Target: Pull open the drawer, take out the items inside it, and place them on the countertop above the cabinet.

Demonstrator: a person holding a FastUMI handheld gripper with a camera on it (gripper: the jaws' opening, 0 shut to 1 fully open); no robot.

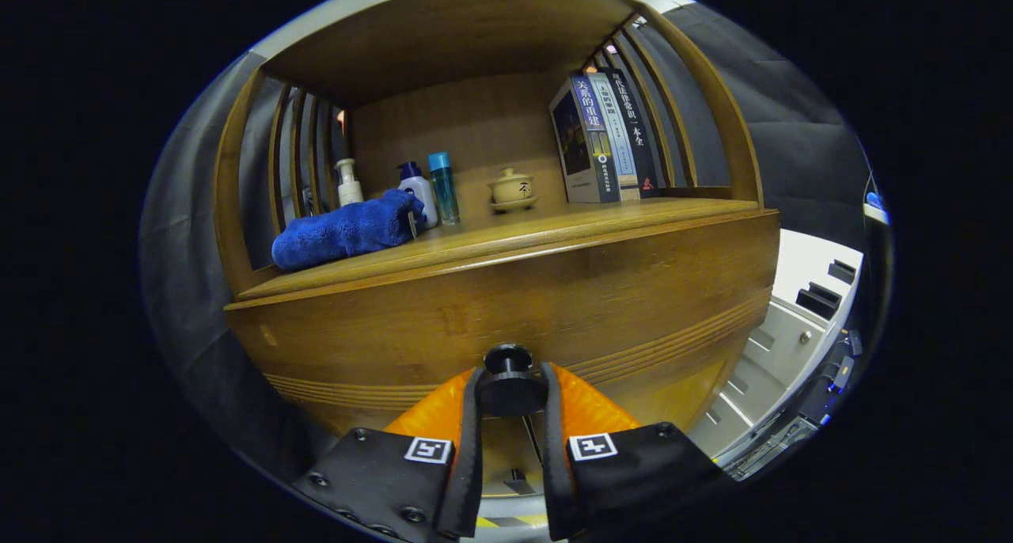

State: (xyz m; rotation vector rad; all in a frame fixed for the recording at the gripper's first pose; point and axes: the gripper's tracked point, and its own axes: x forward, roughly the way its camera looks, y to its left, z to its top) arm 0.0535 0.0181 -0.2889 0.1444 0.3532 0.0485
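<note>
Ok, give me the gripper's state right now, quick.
Gripper: closed on the round black drawer knob on the wooden cabinet's drawer front, one finger pressing each side.

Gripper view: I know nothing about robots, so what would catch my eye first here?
Probably the gripper, its two fingers closed on the round black knob of the wooden drawer. Next, the blue towel lying on the countertop above, with small bottles right behind it. Farther along sit a small lidded cup and a row of upright books.
</note>
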